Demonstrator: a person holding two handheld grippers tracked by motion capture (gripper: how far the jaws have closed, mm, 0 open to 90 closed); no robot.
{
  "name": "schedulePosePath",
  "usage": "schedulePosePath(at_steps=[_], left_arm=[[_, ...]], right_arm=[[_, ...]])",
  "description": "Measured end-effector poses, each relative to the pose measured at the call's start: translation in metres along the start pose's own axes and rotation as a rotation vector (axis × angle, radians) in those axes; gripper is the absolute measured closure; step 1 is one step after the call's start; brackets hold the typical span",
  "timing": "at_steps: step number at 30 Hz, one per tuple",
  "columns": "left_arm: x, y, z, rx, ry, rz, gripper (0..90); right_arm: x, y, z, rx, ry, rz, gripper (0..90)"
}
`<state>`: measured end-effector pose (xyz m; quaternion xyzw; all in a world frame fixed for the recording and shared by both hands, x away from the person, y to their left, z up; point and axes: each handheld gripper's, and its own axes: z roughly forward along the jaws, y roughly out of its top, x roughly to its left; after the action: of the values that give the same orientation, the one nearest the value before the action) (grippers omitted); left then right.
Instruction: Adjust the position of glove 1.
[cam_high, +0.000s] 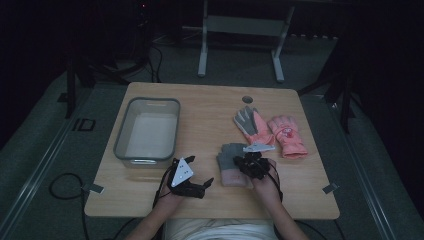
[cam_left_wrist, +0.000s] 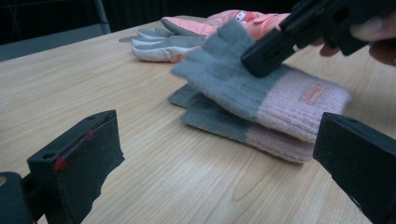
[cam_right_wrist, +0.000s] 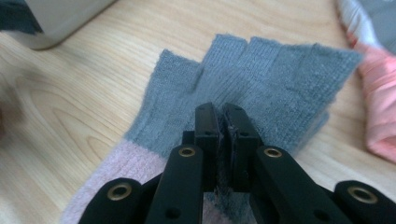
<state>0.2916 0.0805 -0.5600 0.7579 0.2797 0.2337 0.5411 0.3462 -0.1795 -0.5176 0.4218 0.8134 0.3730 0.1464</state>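
A grey plastic bin (cam_high: 147, 131) sits left on the counter (cam_high: 210, 107); two orange gloves (cam_high: 272, 131) lie right.

My left gripper (cam_high: 200, 186) rests low near the table's near edge, jaws wide apart, nothing between them. My right gripper (cam_high: 248, 162) is tipped down just right of it, jaws pinched together (a fold of fabric caught between the pads).
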Motion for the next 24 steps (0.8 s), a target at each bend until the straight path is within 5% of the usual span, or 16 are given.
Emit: schedulePosePath(at_steps=[11,17,24], left_arm=[[0.0,0.0,0.001,0.002,0.034,-0.021,0.6],[0.003,0.001,0.002,0.021,-0.001,-0.024,1.0],[0.0,0.005,0.002,0.041,0.003,-0.031,5.8]], right_arm=[[-0.003,-0.009,0.018,0.04,0.001,0.006,82.6],[-0.004,-0.012,0.02,0.039,-0.001,-0.003,76.2],[-0.013,-0.008,0.001,-0.043,0.026,-0.041,63.0]])
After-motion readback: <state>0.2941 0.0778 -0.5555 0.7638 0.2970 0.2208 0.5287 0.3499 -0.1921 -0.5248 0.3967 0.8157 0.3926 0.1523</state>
